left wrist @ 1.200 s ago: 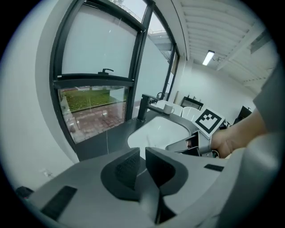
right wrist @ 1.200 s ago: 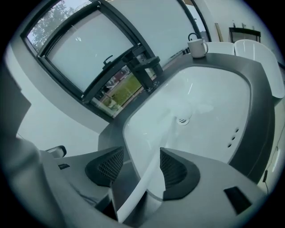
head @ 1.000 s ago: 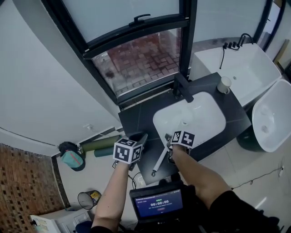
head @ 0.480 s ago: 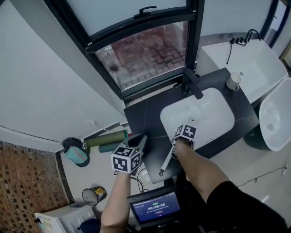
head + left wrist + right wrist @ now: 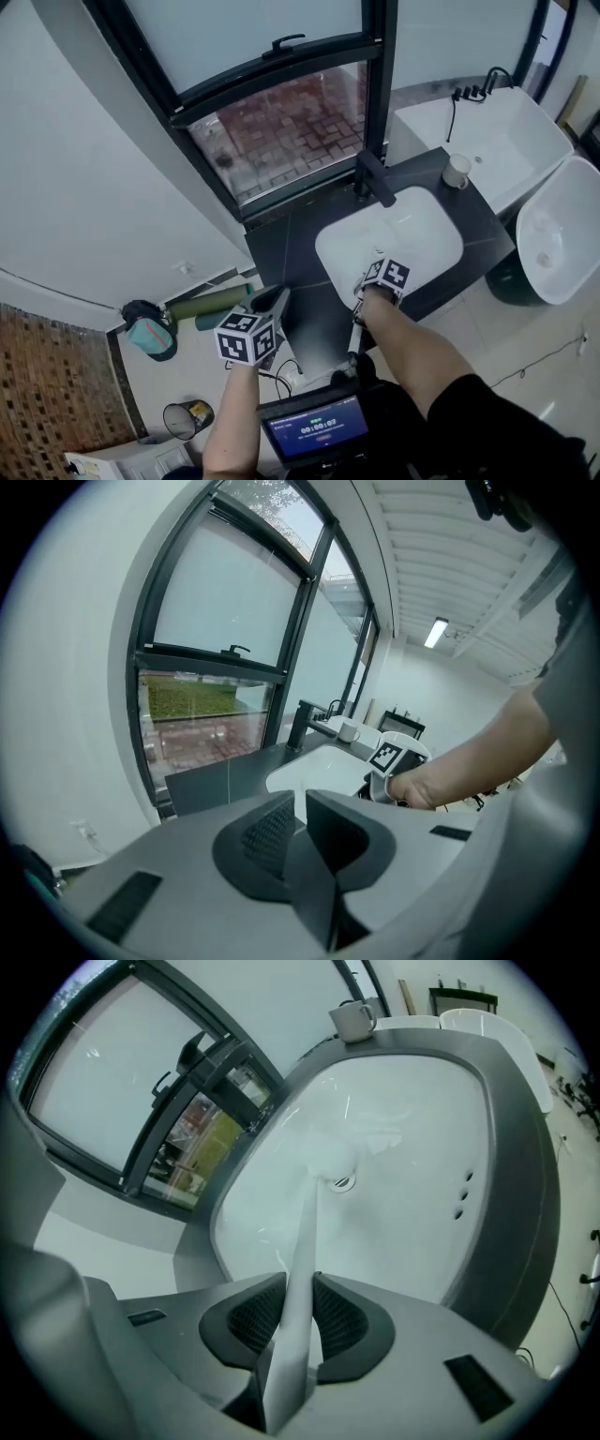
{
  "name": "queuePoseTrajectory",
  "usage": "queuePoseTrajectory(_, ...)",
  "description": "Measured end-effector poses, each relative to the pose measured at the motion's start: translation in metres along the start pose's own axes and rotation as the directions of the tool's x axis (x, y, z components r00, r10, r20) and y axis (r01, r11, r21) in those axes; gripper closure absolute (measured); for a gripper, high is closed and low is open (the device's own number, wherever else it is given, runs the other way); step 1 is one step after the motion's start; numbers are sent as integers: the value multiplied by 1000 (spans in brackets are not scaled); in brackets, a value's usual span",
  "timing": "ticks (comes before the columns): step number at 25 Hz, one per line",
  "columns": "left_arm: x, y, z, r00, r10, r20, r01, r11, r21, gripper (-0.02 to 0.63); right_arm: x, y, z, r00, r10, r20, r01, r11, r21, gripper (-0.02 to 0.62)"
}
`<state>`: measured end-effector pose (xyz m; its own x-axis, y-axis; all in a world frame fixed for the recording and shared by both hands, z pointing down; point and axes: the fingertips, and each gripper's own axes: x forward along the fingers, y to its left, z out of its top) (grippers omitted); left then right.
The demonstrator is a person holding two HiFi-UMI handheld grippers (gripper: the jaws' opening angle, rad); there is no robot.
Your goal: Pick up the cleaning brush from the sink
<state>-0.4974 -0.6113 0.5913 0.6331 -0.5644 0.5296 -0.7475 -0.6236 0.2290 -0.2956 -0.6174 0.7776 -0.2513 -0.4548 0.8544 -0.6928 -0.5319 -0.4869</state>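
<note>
Over the sink, the right gripper is closing, pinching the cleaning brush.

This is a bathroom, perhaps a fitted display in a larger hall: 1 white sink is set in a dark counter with a black faucet and a cup at its edge. Beside it stand a white bathtub with black taps and 1 more white oval basin. A tall dark-framed window is behind the counter, and a strip light hangs on a high ribbed ceiling.
</note>
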Motion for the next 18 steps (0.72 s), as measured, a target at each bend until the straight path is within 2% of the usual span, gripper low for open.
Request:
queuePoseTrajectory(7, -30, -65, 17, 996, -65, 63, 63, 997, 47, 560, -87, -26, -4, 992, 79, 96, -81, 997, 19, 529)
queuePoseTrajectory(12, -41, -134, 27, 994, -23, 111, 15, 998, 66, 560, -152, -81, 16, 979, 131, 154, -129, 991, -26, 529)
queuePoseTrajectory(15, -46, -196, 28, 989, 18, 147, -27, 998, 56, 560, -199, -128, 41, 972, 155, 174, -135, 983, -121, 529)
queuePoseTrajectory(18, -46, -262, 31, 979, 81, 188, -91, 995, 42, 560, -252, -172, 73, 958, 218, 186, -170, 955, -244, 529)
